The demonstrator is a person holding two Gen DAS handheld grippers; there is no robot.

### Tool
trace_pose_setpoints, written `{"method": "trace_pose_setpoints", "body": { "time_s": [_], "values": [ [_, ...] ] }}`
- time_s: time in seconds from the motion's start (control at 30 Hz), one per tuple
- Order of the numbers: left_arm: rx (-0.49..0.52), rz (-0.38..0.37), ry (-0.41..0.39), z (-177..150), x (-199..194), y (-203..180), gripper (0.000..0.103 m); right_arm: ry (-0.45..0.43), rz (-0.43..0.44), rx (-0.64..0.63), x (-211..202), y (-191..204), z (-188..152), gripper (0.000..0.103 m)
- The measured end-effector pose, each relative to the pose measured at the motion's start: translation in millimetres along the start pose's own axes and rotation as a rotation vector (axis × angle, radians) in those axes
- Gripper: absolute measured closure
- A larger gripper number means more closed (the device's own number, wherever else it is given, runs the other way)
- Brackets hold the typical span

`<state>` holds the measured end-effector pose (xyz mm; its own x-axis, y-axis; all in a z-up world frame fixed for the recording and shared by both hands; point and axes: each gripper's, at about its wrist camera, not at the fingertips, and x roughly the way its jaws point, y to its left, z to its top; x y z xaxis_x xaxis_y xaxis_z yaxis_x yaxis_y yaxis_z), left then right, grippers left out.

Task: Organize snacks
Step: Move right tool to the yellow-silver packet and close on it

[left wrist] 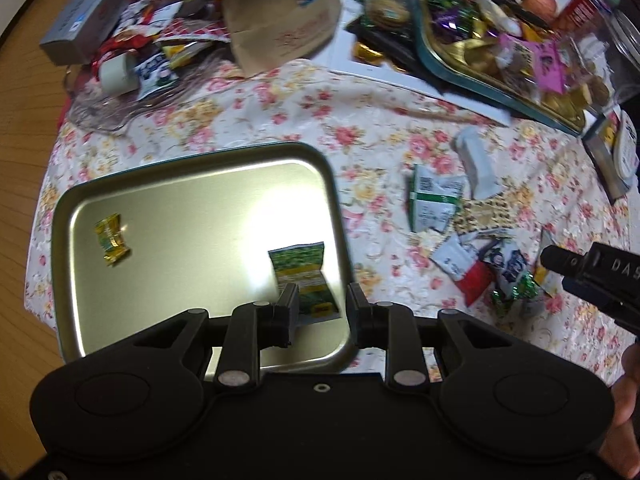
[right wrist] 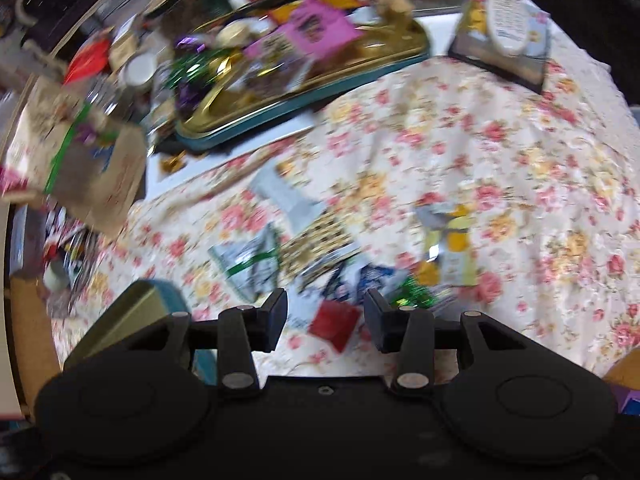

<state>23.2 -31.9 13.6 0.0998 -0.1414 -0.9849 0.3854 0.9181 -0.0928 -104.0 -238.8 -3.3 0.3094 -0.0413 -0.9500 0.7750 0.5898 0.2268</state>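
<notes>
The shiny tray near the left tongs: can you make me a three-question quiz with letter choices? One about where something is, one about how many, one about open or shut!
1. Where is the green and yellow packet?
A. On the metal tray
B. On the floral cloth
C. In the paper bag

2. How many snacks lie on that tray?
A. None
B. Two
C. Five

3. How do the right tongs stand?
A. Shut on a red packet
B. Shut with nothing in them
C. Open

Answers:
1. A, it lies on the tray just ahead of the left tongs.
2. B, that packet plus a small yellow wrapped candy.
3. C, a wide gap shows between their fingers, above the red packet on the floral cloth.
</notes>
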Motion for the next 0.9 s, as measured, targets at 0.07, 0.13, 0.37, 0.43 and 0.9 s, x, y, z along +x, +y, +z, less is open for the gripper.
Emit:
{"method": "trace_pose_setpoints", "body": {
  "time_s": [0.07, 0.13, 0.37, 0.43, 0.9],
  "values": [
    [0.026, -0.006, 0.001, 0, 1, -14, 0.067, -0.02, -0.026, 0.037, -1, -18, 5, 0.058],
    [0.048, -0.009, 0.005, 1, 2, -27, 0.067, -0.03, -0.043, 0.078, -3, -37, 9, 0.058],
    [0.126, -0.03, 0.022, -1, 7, -67, 0.067, -0.042, -0.065, 0.142, -4, -83, 16, 0.059],
    [0.142, -0.031, 0.02, -1, 7, -77, 0.067, -0.052, -0.066, 0.144, -5, -90, 17, 0.059],
    [0.116, -0.088, 0.031, 6, 4, -95, 0.067, -0.085, -0.036, 0.107, 33, -77, 13, 0.062]
  ]
}}
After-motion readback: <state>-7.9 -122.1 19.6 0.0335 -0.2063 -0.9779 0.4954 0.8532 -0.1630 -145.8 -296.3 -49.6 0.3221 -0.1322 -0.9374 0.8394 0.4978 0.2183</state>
